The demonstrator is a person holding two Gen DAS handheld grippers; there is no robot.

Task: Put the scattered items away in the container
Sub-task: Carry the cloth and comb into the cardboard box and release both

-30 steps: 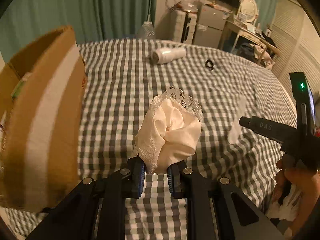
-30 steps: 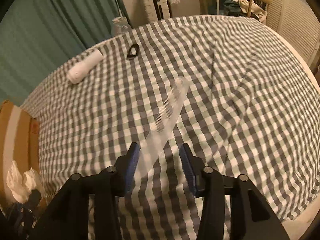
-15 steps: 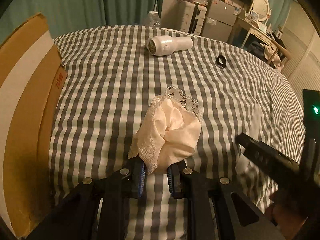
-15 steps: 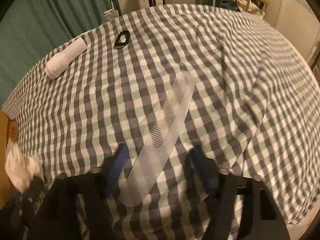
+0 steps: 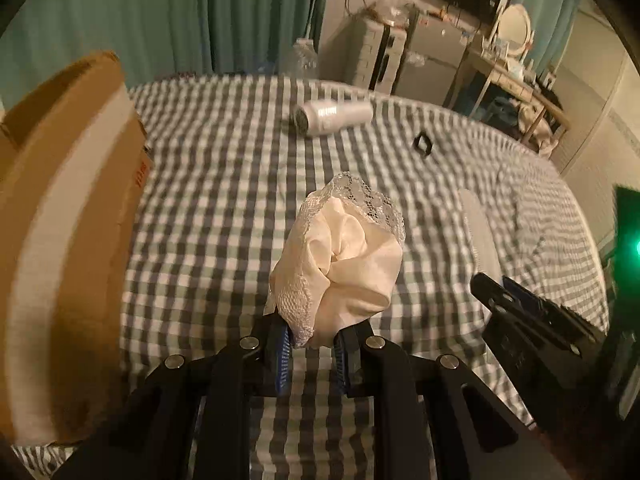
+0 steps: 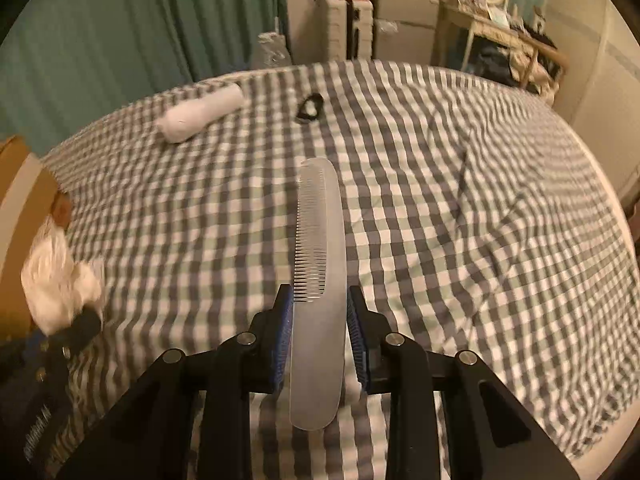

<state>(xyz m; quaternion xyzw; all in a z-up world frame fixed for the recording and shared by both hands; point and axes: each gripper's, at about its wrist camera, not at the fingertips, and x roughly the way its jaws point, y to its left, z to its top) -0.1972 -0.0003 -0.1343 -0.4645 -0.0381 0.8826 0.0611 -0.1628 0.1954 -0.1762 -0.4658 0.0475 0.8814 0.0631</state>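
Two wrist views over a bed covered by a grey-and-white checked bedspread (image 6: pixel 460 208). The left hand-held gripper (image 5: pixel 310 354) pinches a bunched cream cloth with lace trim (image 5: pixel 344 256) between its blue pads; the bundle stands up from the pads, clear of the bedspread. A cardboard box (image 5: pixel 60 208) with a pale tape band stands at the left edge of the left view, beside the cloth. The right hand-held gripper (image 6: pixel 320 340) has just been closing, and a translucent comb (image 6: pixel 320 264) now lies lengthwise between its blue pads, which press its two long edges; its toothed part projects beyond the fingertips and its plain end reaches back toward the camera. Farther off on the bedspread lie a white cylindrical device (image 5: pixel 332 116) on its side and, well apart from it, a small black ring-shaped object (image 5: pixel 423 145). The background shows teal curtains (image 5: pixel 168 16) and cluttered furniture.
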